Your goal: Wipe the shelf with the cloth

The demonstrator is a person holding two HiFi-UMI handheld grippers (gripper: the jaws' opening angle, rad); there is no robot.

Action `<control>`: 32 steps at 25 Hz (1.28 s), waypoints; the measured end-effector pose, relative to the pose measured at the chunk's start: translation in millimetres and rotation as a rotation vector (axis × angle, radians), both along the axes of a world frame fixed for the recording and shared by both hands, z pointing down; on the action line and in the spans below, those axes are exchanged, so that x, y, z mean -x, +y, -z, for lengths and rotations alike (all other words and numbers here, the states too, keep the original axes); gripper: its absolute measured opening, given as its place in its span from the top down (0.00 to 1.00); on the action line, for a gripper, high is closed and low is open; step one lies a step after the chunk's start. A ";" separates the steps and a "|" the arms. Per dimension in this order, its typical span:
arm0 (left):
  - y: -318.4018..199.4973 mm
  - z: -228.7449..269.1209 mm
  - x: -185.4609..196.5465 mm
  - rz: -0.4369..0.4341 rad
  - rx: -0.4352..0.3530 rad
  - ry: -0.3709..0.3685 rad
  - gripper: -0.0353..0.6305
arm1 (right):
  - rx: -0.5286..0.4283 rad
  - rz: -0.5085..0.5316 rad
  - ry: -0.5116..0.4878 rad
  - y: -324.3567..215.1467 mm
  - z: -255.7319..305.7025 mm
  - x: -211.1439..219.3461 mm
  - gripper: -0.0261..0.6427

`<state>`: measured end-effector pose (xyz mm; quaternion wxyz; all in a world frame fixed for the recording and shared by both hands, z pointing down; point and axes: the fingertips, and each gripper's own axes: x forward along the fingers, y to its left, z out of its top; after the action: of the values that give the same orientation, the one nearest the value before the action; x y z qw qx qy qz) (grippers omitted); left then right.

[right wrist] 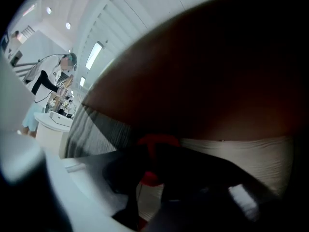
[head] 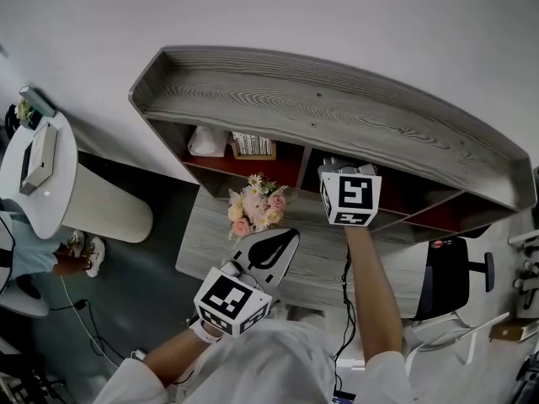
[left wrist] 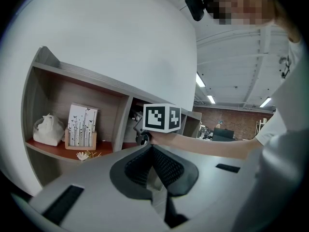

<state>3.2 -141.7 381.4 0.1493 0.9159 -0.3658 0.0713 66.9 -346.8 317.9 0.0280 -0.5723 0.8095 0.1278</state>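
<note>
Red cloth is right at the tip of the right gripper, pinched between its closed jaws. It's dark in there, so how much cloth hangs below I can't say. That gripper is reaching deep into the middle compartment of the shelf, with the marker cube just outside the opening and the forearm stretched across the worktop. The left gripper is held back near the person's chest, jaws together with nothing between them, pointing toward the shelf and well apart from the cloth. One cloth, two grippers, one grey-wood shelf unit with red-floored compartments. In the compartment left of the working one there are two things side by side: one white knotted pouch and one wooden holder of cards printed with black plant stems. One small bouquet of pink and cream flowers stands on the worktop just in front of that compartment, between the two grippers. Off to the right is one office chair, and to the left one round white table.
</note>
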 end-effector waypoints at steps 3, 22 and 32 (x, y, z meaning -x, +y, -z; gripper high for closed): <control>2.3 2.7 -1.2 0.001 -0.009 -0.001 0.94 | 0.007 -0.029 -0.037 -0.6 -0.7 -15.0 0.83; 11.8 0.1 -2.4 -0.022 -0.006 -0.006 0.94 | 0.025 -0.399 -0.140 22.7 -27.4 -166.1 0.83; 16.6 -4.1 5.1 -0.025 0.010 0.002 0.94 | 0.137 -0.685 -0.244 36.8 -67.3 -232.8 0.83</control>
<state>-1.9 -125.1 385.5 0.1533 0.9198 -0.3537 0.0740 299.7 -310.0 385.2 0.0416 -0.8217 0.5683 0.0062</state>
